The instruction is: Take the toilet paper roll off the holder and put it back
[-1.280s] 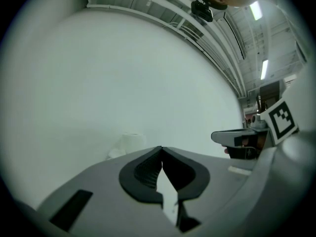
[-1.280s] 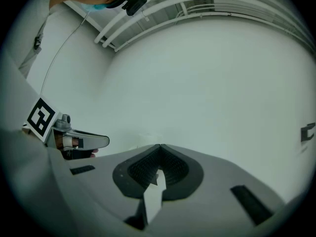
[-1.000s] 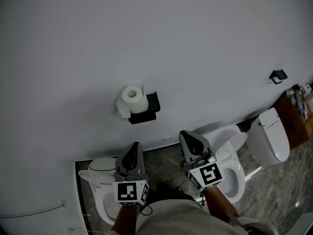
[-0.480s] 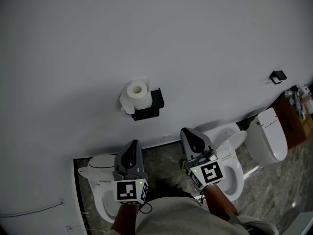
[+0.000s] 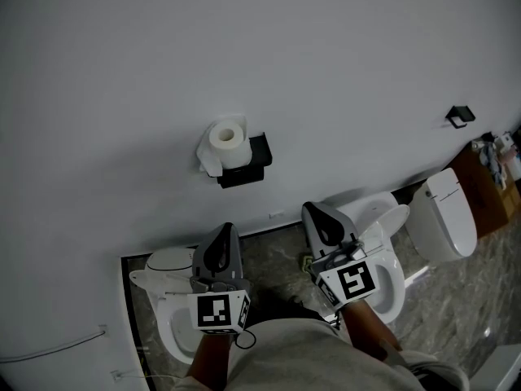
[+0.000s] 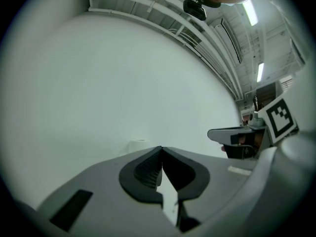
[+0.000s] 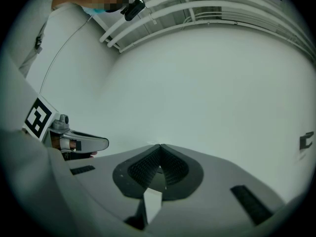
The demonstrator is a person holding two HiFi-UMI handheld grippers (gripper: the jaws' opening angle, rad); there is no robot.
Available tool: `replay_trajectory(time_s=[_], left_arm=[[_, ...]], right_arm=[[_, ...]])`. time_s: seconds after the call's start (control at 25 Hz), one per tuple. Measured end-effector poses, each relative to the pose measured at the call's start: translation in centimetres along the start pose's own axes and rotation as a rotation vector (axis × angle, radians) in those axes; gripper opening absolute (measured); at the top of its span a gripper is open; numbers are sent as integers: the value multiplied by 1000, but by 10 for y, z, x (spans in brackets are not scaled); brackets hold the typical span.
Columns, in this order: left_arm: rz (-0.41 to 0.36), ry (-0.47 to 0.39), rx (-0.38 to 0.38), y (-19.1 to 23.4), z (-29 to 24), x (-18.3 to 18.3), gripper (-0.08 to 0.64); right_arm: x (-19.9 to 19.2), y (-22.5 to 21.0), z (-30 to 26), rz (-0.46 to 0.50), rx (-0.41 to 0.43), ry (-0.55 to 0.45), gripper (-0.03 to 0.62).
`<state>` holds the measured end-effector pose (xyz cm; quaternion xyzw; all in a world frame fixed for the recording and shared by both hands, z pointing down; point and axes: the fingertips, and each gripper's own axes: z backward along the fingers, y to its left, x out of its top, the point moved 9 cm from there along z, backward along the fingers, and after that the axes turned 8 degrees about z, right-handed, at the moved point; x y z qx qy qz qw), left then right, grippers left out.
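Note:
A white toilet paper roll (image 5: 225,142) sits on a black holder (image 5: 244,166) fixed to the white wall, a loose sheet hanging at its left. In the left gripper view the roll (image 6: 140,144) peeks just over the jaws. My left gripper (image 5: 225,233) is below the roll, shut and empty, tips touching. My right gripper (image 5: 313,213) is lower right of the holder, shut with nothing between its pads. Both stay well apart from the roll. Each gripper shows in the other's view: right gripper (image 6: 232,135), left gripper (image 7: 81,143).
Two white toilets stand on the marble floor below: one (image 5: 167,283) under my left gripper, one (image 5: 383,255) under my right. A white tank (image 5: 444,214) is at the right, a small black hook (image 5: 460,116) on the wall, a wooden shelf (image 5: 488,177) at far right.
The view has shifted a little, so the roll and holder sit slightly higher in the frame. Both grippers keep their places and stay shut.

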<state>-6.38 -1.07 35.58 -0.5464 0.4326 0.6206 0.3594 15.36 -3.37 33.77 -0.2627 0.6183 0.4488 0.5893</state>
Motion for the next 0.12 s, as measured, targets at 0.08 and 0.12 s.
replay_trajectory(time_s=[0.08,0.12], left_arm=[[-2,6,-3,-1,2,1,11],[-3,9,-5,-1,3,1,11]], right_arm=[[1,2,2,-1,-1,3,5],[1,3,3,-2,-1,4,5]])
